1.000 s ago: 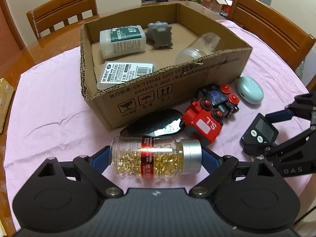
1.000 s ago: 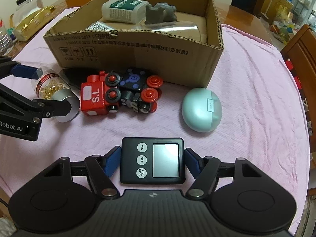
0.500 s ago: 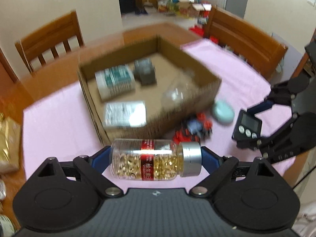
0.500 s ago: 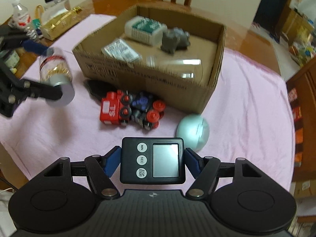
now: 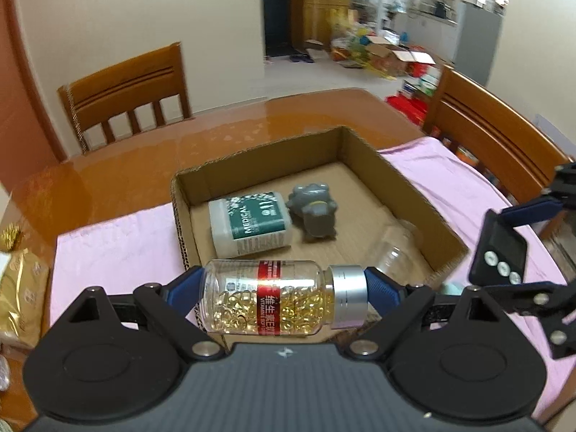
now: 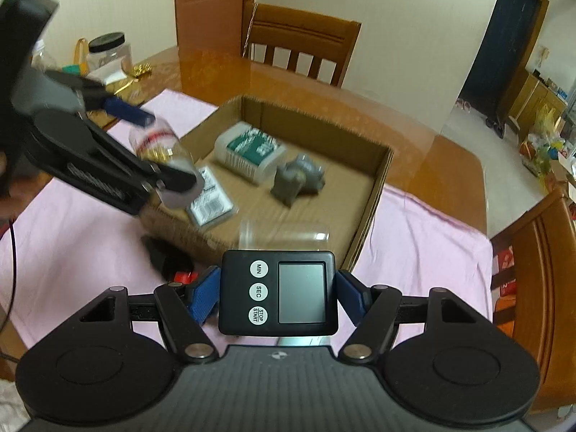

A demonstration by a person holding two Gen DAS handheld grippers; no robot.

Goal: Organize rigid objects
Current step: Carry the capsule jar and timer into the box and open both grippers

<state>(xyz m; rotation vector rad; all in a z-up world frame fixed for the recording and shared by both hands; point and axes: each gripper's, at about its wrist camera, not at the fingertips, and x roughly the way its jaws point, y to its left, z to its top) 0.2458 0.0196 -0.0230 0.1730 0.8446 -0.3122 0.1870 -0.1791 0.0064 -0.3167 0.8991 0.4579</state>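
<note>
Both grippers have risen above the cardboard box. Left gripper clamps a capsule bottle lengthwise; right gripper clamps a black timer. Box contents look blurred, perhaps four items.

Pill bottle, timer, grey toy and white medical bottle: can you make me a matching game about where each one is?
Things:
1. pill bottle
2. timer
3. grey toy
4. medical bottle

Places:
A. lying in the box, left of the toy
B. held in the right gripper
C. in the box, right of the white bottle
D. held sideways in the left gripper

Pairs: 1-D, 2-B, 3-C, 4-A
</note>
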